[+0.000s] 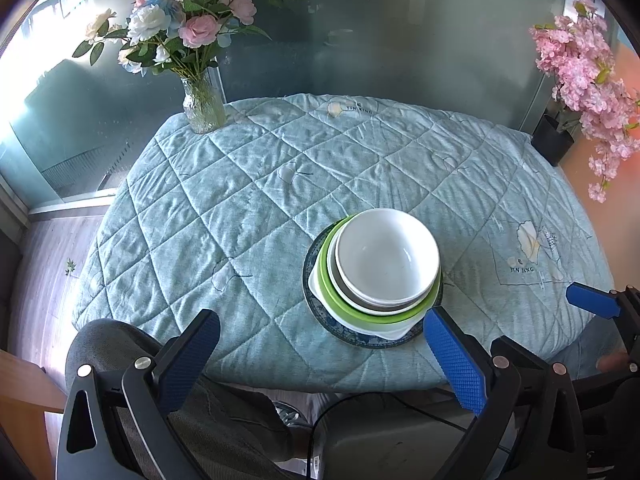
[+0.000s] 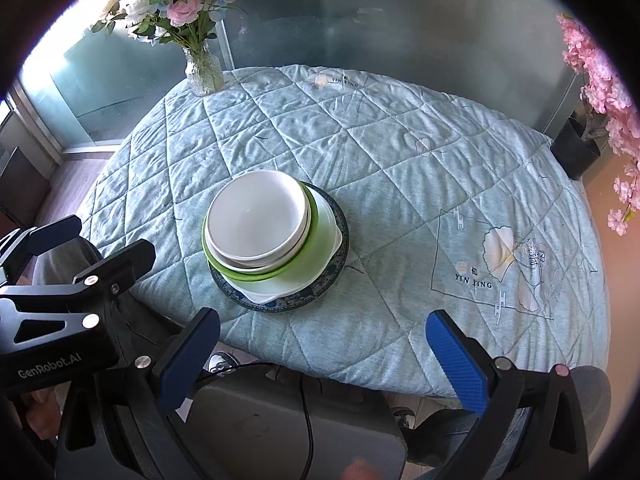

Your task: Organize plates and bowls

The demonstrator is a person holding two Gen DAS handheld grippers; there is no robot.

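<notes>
A stack of dishes stands near the table's front edge. A white bowl point(image 1: 386, 256) point(image 2: 258, 216) sits on top, nested in another white bowl, a green bowl point(image 1: 336, 300) point(image 2: 316, 244), a white square plate point(image 1: 394, 332) point(image 2: 264, 292) and a dark blue patterned plate point(image 1: 316, 308) point(image 2: 320, 290) at the bottom. My left gripper point(image 1: 320, 332) is open and empty, held in front of and below the stack. My right gripper point(image 2: 322, 334) is open and empty, to the right of the stack at the table's front edge; it also shows in the left wrist view point(image 1: 592, 302).
The round table wears a quilted teal cloth point(image 1: 248, 184) point(image 2: 400, 160). A glass vase of flowers point(image 1: 202, 104) point(image 2: 202, 68) stands at its far left edge. A black pot of pink blossoms point(image 1: 554, 140) point(image 2: 576, 150) stands beyond the far right edge. A grey box point(image 2: 288, 420) sits under the table's front.
</notes>
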